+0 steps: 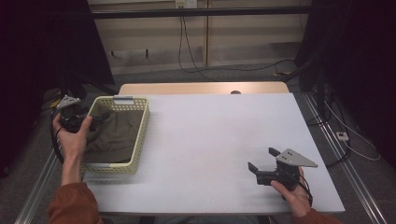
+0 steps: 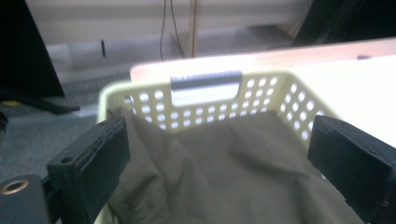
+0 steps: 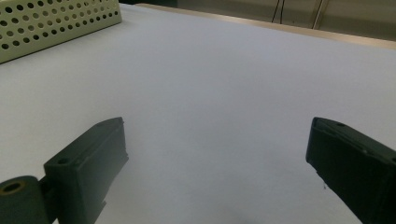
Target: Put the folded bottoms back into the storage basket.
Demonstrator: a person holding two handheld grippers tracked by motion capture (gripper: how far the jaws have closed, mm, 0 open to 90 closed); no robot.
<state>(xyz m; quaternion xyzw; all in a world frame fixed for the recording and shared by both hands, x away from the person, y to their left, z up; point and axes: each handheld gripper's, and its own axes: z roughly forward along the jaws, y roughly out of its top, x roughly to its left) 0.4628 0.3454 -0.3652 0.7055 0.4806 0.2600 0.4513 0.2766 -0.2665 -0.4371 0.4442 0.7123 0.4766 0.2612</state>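
Olive cloth (image 2: 233, 172) is lying in the yellow basket (image 1: 140, 135) at the counter's (image 1: 219, 140) left, so we are lowering the wide-open left claw (image 2: 219, 163) onto a fold, while the right claw (image 1: 261, 163) is waiting wide and empty.

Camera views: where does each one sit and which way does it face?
High view: above the near edge, facing forward-down on the table; forearms, left hand-held gripper, right hand-held gripper.
Left gripper view: between open jaws over the basket, at olive cloth.
Right gripper view: low, across bare table, open jaws.
Shared: basket, table.
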